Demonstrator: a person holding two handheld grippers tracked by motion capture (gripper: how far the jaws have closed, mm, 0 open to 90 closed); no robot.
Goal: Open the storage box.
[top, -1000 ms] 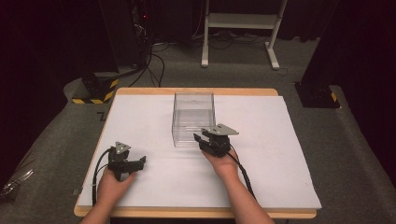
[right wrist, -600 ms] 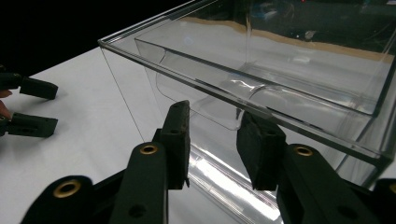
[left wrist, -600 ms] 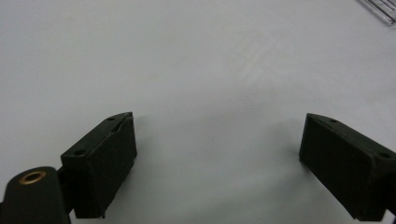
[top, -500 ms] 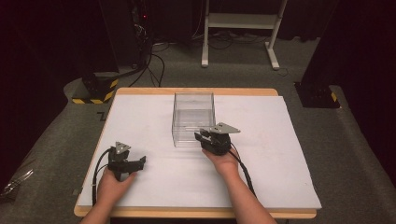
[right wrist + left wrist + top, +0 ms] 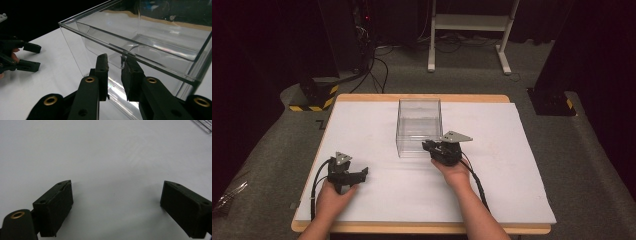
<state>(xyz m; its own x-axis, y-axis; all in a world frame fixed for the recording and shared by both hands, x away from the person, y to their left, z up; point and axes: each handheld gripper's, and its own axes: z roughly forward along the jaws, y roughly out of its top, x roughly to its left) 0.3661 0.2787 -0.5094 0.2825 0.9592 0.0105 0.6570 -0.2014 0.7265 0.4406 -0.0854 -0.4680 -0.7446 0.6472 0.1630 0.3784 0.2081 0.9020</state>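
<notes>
A clear plastic box (image 5: 418,127) stands open-topped in the middle of the white table cover (image 5: 512,170). My right gripper (image 5: 428,146) is at its near right corner. In the right gripper view its jaws (image 5: 115,60) straddle a clear tab on the box's (image 5: 140,37) near wall. They have just been closing and stand narrow, the tab against the right pad (image 5: 130,72) and a slit of room beside the left pad. My left gripper (image 5: 363,173) rests on the cover at the near left, jaws wide apart (image 5: 116,192) with nothing between them; it also shows far off (image 5: 38,57).
Beyond the table's far wooden edge (image 5: 422,97) lie cables (image 5: 377,67), a yellow-and-black striped base (image 5: 312,97) and white frame legs (image 5: 469,30) on grey carpet. A dark stand foot (image 5: 552,102) sits at the far right.
The right gripper's jaws have drawn closer together at the box's near wall. The left hand and gripper lie as before.
</notes>
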